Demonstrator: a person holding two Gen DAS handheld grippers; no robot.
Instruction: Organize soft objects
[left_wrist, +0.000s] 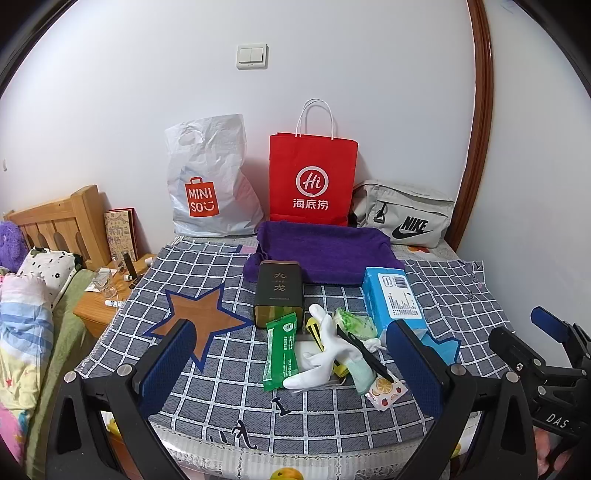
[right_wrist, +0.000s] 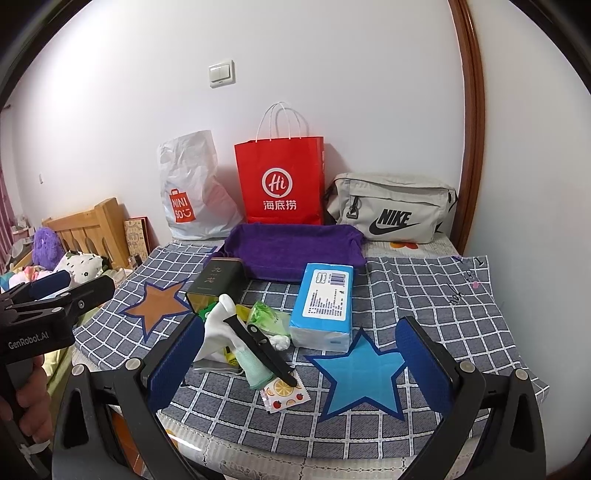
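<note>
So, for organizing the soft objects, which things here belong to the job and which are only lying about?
For the job: white glove, green cloth, tissue pack, purple towel tray.

Only lying about: dark tin, black knife, green sachet, red paper bag.

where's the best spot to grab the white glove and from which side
Probably the upright finger end of the white glove, near the dark tin. It sticks up free of the pile, while the lower part lies under the black knife. Come from above, slightly left, with the open right gripper, pinching across the raised fabric to stay clear of the knife.
</note>
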